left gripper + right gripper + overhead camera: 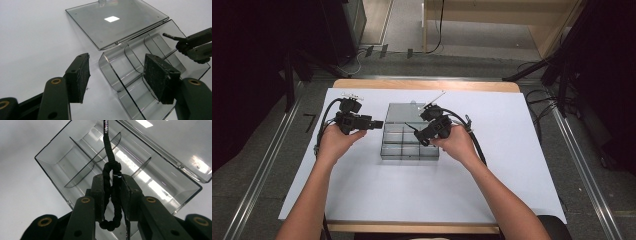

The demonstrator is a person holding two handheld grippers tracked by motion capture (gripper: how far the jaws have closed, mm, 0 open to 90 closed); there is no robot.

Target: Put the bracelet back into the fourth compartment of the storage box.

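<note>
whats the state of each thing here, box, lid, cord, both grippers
clear compartment box: open, compartments look empty
lid: swung fully back, flat on the white table cover
black braided cord: looped, pinched over the box
right gripper: shut on the cord
left gripper: open, nothing between its jaws

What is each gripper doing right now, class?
Left gripper: open, empty, beside the clear box.
Right gripper: shut on black braided cord.

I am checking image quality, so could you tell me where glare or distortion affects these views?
Left gripper view: a bright lamp reflection on the open lid, and the clear organizer box looks bowed by the lens. Right gripper view: white glare streaks across the box floor. High view: dim surroundings, evenly lit white sheet.
</note>
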